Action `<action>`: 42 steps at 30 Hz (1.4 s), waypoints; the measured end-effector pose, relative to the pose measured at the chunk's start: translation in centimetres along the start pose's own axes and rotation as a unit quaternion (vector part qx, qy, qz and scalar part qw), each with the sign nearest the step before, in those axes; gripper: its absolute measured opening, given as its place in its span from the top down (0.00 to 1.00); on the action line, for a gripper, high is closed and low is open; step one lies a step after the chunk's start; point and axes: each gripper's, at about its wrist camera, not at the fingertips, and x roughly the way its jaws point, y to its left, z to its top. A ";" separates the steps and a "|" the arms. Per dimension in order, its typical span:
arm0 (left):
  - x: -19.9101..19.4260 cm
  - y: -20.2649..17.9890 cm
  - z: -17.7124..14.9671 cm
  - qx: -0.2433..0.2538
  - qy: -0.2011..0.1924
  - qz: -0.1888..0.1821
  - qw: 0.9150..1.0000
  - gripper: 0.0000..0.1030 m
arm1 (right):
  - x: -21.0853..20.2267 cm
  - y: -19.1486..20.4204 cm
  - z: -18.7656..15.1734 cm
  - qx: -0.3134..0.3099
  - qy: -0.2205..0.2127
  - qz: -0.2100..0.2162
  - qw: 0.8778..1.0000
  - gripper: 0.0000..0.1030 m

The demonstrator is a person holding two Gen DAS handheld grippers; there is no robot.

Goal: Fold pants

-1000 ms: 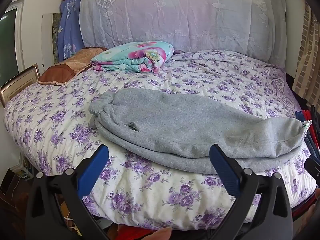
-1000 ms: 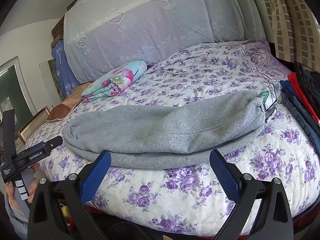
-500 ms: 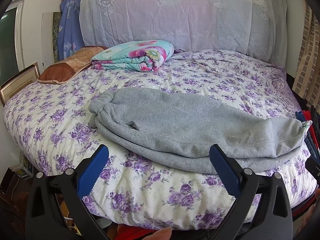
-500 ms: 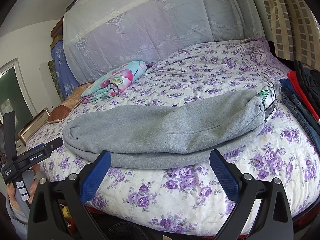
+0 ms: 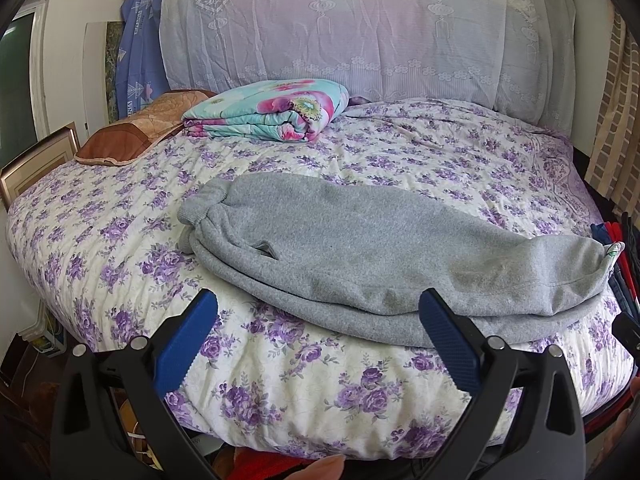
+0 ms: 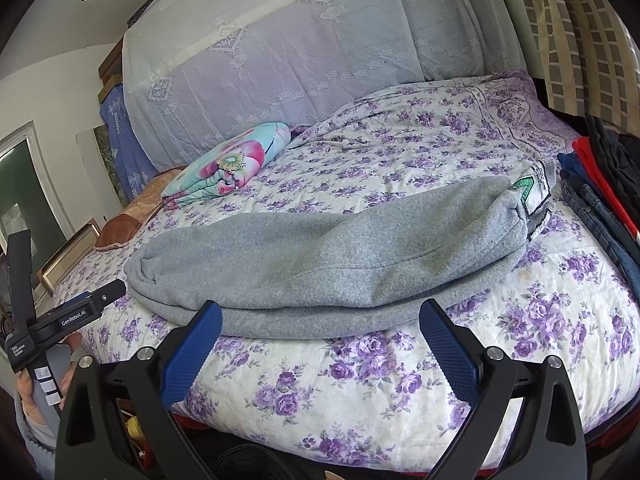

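Grey sweatpants point(image 5: 372, 256) lie folded lengthwise across the near part of the floral bed point(image 5: 120, 216), cuffs at the left, waistband with a green-marked label at the right point(image 6: 532, 192). My left gripper point(image 5: 318, 336) is open and empty, held before the bed's near edge, short of the pants. My right gripper point(image 6: 320, 340) is open and empty, also just short of the pants' point(image 6: 340, 264) near edge. The left gripper's body point(image 6: 60, 320) shows at the far left of the right wrist view.
A folded floral blanket point(image 5: 268, 112) and a brown pillow point(image 5: 132, 136) lie at the back left. A stack of folded clothes point(image 6: 600, 200) sits at the bed's right edge. A lace-covered headboard point(image 5: 360, 28) stands behind. A picture frame point(image 5: 36, 160) leans at the left.
Both views have crept slightly closer to the bed and a little higher. The pants have not moved. Both grippers stay open.
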 end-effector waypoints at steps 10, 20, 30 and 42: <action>0.0 0.2 0.0 0.000 0.001 0.000 1.000 0.05 | 0.0 -0.1 0.2 0.003 0.001 0.001 1.000 0.04; 0.0 0.2 0.0 -0.001 0.002 -0.001 1.000 0.05 | 0.0 -0.1 0.1 0.004 0.002 0.002 1.000 0.04; 0.3 0.5 0.1 -0.001 0.002 -0.001 1.000 0.05 | 0.1 -0.4 0.4 0.006 0.004 0.003 1.000 0.04; 0.6 0.5 -0.4 -0.001 0.004 -0.001 1.000 0.05 | 0.3 -0.4 0.3 0.007 0.005 0.003 1.000 0.04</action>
